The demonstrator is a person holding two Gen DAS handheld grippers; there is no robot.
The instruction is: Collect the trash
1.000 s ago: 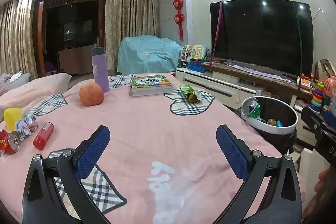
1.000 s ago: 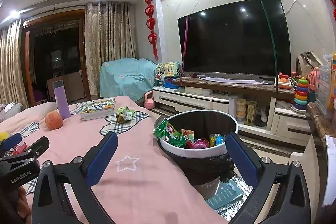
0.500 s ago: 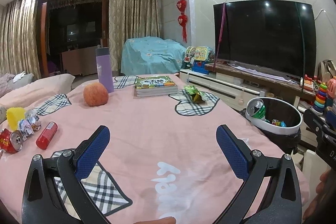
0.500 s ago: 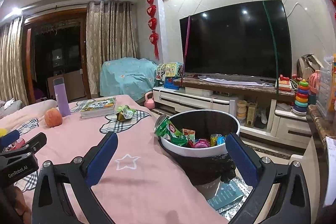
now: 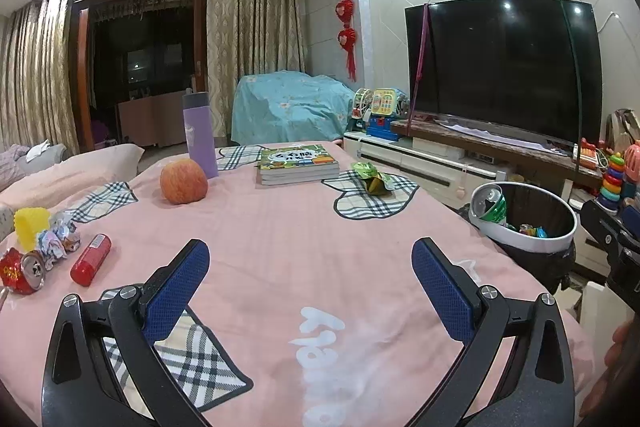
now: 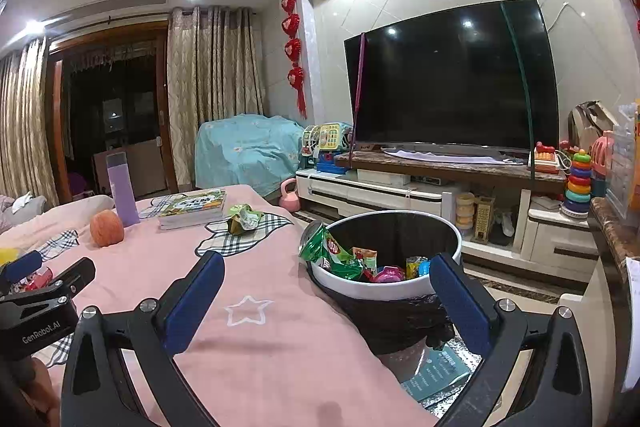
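Both grippers hang empty, jaws spread wide: the left gripper [image 5: 310, 279] over the pink tablecloth [image 5: 280, 227], the right gripper [image 6: 326, 289] beside the bin [image 6: 384, 287], which already holds wrappers. A crumpled green wrapper [image 5: 370, 179] lies far across the table beside the books [image 5: 298, 167]; it is probably light, soft and crinkly, best pinched on a raised fold. The crushed red can [image 5: 20, 271] at the left edge looks stiffer and slippery, so its dented middle should grip best.

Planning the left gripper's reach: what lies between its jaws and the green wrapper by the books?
In the left wrist view, only bare pink cloth and part of a plaid heart patch lie between the left gripper and the green wrapper.
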